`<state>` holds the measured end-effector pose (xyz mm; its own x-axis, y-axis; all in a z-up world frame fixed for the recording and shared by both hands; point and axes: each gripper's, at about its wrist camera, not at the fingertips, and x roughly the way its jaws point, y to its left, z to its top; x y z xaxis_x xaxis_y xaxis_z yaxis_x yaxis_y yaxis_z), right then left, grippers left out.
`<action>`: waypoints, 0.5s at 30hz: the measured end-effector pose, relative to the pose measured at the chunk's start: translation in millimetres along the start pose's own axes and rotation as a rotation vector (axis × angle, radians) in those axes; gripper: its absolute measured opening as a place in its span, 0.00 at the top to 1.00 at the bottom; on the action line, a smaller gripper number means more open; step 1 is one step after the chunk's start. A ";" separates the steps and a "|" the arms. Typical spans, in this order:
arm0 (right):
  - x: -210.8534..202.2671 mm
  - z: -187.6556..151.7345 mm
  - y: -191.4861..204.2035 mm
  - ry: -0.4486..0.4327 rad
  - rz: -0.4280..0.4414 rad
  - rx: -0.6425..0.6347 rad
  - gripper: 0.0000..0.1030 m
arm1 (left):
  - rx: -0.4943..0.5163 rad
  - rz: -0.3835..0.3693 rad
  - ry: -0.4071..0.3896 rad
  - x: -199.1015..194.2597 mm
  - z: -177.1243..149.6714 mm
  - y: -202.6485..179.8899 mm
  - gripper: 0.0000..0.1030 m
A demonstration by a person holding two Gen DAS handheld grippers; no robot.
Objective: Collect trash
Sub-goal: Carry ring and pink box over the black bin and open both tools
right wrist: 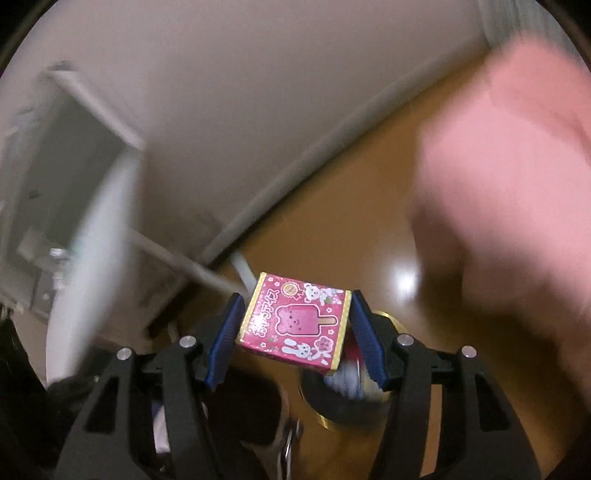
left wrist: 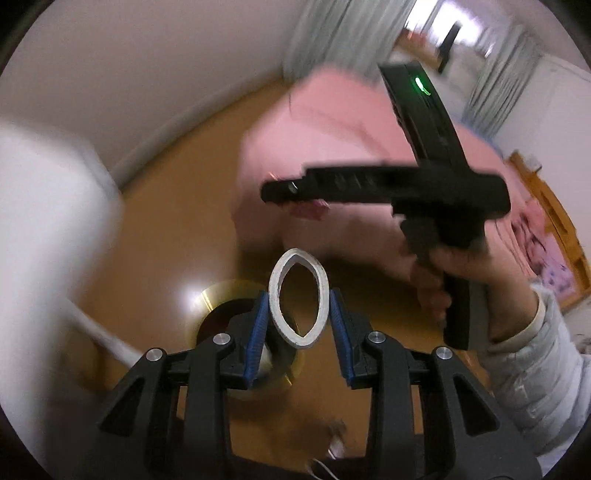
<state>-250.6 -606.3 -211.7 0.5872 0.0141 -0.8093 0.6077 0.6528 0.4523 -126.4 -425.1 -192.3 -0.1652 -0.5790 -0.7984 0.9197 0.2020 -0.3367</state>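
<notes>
My left gripper point(left wrist: 298, 295) is shut on a white cardboard ring point(left wrist: 295, 254), which its blue pads squeeze into an oval. Just below it stands a round bin with a gold rim point(left wrist: 229, 286) on the wooden floor. In the right wrist view my right gripper point(right wrist: 295, 297) is shut on a small pink box point(right wrist: 295, 321) printed with an ice-pop and cartoon animals. It hangs over the same gold-rimmed bin point(right wrist: 334, 421), which holds some trash. The left wrist view also shows the right gripper point(left wrist: 291, 192) side-on, held by a hand point(left wrist: 461, 266), with a corner of the pink box point(left wrist: 310, 212) showing.
A bed with a pink cover point(left wrist: 332, 129) fills the area beyond the bin. White furniture point(left wrist: 44, 221) stands at the left, and a white cabinet point(right wrist: 74, 184) stands against the wall. A grey-white sleeve point(left wrist: 535, 362) is at the right, and curtains point(left wrist: 332, 33) hang behind the bed.
</notes>
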 end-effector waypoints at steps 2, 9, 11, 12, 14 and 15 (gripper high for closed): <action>60.2 -23.8 -41.0 0.141 -0.031 0.093 0.44 | -0.137 -0.054 0.199 78.3 -22.5 25.8 0.69; 162.9 -85.6 -119.9 0.341 -0.103 0.318 0.44 | -0.279 0.079 0.458 202.0 -62.6 75.7 0.69; 166.8 -89.8 -122.4 0.354 -0.081 0.327 0.44 | -0.254 0.096 0.457 202.6 -65.4 75.6 0.69; 166.3 -91.0 -123.7 0.354 -0.081 0.321 0.44 | -0.253 0.093 0.461 203.9 -66.6 74.3 0.69; 164.7 -91.2 -126.4 0.347 -0.070 0.321 0.44 | -0.254 0.093 0.462 202.6 -67.2 76.7 0.69; 164.6 -88.8 -126.8 0.343 -0.056 0.328 0.44 | -0.248 0.095 0.459 202.0 -66.0 76.3 0.69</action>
<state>-278.5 -619.5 -435.6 0.3714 0.2712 -0.8880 0.8026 0.3870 0.4538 -113.1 -474.4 -412.2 -0.2751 -0.1545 -0.9489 0.8354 0.4502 -0.3154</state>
